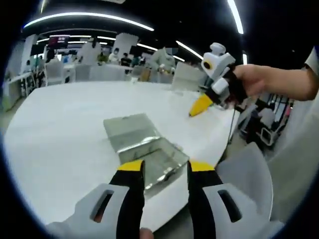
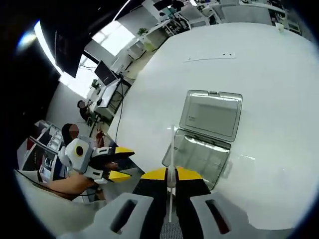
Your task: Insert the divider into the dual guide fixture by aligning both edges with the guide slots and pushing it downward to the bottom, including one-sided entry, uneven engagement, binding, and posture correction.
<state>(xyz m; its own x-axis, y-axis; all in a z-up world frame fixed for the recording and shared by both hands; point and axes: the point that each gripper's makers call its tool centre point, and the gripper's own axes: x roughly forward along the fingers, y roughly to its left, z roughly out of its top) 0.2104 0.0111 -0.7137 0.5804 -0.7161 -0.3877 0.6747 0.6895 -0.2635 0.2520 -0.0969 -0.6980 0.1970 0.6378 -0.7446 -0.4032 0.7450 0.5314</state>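
White round table [image 1: 60, 134] bearing an open clear box [image 1: 144, 149]

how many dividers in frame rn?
1. The divider, a thin clear sheet seen edge-on, is clamped in the right gripper above the open clear box on the white table. More could be hidden inside the box.

Large round white table [image 1: 65, 134] in an open hall with a dark ceiling crossed by long curved light strips [image 1: 89, 17]. Behind it, white desks [image 1: 99, 72], monitors [image 2: 105, 73], a bright window [image 2: 112, 37].
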